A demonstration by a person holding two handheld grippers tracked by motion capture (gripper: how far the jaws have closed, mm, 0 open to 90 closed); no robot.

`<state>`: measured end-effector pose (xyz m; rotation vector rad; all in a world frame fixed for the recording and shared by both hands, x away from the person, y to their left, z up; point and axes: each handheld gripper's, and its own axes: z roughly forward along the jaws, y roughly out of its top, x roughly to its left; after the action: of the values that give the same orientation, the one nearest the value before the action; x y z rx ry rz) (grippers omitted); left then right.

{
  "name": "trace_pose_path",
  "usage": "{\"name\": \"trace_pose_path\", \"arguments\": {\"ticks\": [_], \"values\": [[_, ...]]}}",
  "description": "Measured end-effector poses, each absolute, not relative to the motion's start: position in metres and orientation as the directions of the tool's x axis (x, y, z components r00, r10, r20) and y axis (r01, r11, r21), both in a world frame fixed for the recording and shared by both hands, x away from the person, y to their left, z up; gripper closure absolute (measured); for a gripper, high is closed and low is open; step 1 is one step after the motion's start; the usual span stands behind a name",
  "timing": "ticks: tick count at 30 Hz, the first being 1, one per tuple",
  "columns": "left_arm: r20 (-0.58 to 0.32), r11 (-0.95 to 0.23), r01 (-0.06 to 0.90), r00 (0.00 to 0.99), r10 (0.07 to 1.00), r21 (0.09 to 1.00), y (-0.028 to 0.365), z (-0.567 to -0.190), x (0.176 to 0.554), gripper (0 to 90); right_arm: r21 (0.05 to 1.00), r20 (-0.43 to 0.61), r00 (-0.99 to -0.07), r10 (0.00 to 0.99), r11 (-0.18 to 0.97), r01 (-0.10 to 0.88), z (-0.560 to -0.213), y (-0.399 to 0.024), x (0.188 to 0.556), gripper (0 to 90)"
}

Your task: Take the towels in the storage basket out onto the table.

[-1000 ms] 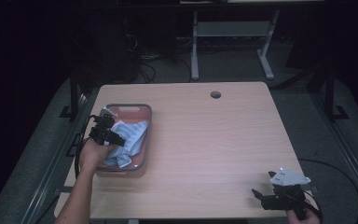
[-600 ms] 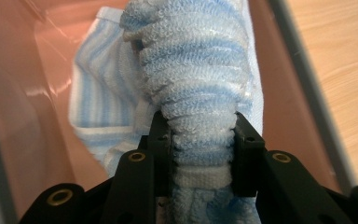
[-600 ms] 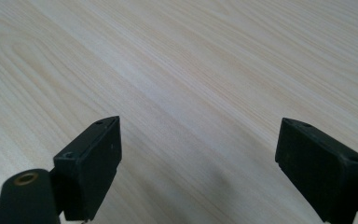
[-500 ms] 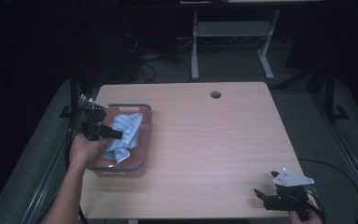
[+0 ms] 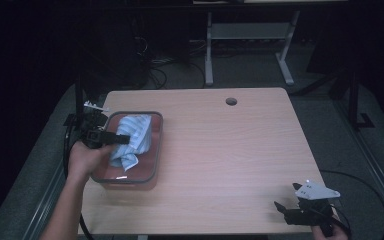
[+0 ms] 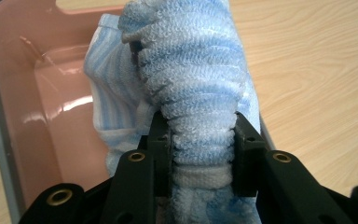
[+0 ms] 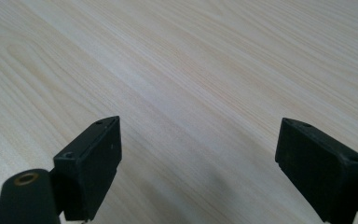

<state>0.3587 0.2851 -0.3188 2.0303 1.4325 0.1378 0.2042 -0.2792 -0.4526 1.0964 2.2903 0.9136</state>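
A light blue striped towel [image 5: 132,137] hangs bunched over a pink tub with a grey rim [image 5: 156,150] at the table's left side. My left gripper [image 5: 122,139] is shut on the towel and holds it lifted above the tub. In the left gripper view the thick terry folds of the towel [image 6: 191,93] are squeezed between the two black jaws of the left gripper [image 6: 200,140], with the tub's pink floor [image 6: 60,107] below. My right gripper [image 5: 280,207] rests near the table's front right corner. Its jaws [image 7: 198,158] stand wide open over bare wood.
The wooden table [image 5: 230,150] has a round cable hole [image 5: 231,101] near its far edge. Beyond it stand a metal frame leg [image 5: 209,55] and cables on the dark floor. A cable trails from the right gripper off the right edge.
My left gripper has risen and drawn back toward the table's left edge, pulling the towel up out of the tub. The right gripper has stayed put.
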Motion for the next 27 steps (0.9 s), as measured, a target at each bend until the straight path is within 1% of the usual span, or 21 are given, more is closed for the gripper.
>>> {"name": "trace_pose_path", "arguments": {"ticks": [7,12,27], "values": [[-0.281,-0.173,0.803,0.388,0.878,0.571,0.284,-0.312,0.357,66.2,0.719,-0.108,-0.590,0.800,0.473,0.510,-0.452,-0.279,0.204,13.8],[-0.303,-0.160,0.793,0.399,0.865,0.588,0.283,-0.307,0.356,66.1,0.720,-0.103,-0.590,0.801,0.469,0.511,-0.452,-0.279,0.204,13.8],[-0.321,-0.146,0.766,0.424,0.847,0.626,0.276,-0.288,0.354,65.8,0.725,-0.106,-0.584,0.805,0.464,0.508,-0.451,-0.282,0.205,13.8]]}}
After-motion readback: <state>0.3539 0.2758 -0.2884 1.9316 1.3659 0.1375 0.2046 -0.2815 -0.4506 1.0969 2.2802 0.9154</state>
